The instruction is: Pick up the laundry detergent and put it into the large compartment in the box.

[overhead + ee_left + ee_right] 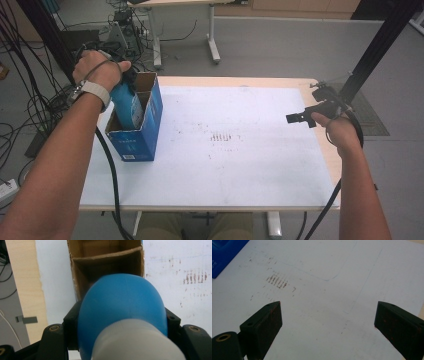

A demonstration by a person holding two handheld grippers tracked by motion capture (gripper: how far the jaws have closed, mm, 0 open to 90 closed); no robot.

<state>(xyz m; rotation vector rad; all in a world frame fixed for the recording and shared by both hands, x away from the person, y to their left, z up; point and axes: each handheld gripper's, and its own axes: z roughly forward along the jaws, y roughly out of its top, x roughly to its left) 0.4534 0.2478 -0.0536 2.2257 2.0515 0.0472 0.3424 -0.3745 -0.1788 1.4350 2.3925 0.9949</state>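
A blue bottle (126,102) with a white cap end (135,342) is clamped between the jaws of my left gripper (122,322). In the high view it hangs inside the near compartment of an open blue cardboard box (142,137) at the table's left side, with the hand above it. The box has a cardboard divider (107,256) across its middle. At the table's right edge my right gripper (296,118) is held above the surface, and in its own view the right gripper (328,320) has wide open jaws with nothing between them.
The table top (240,150) is white with brown scuff marks (224,137) near its middle. Black cables trail from both grippers over the front edge. Another table's legs (214,45) and a tangle of cables stand on the floor beyond.
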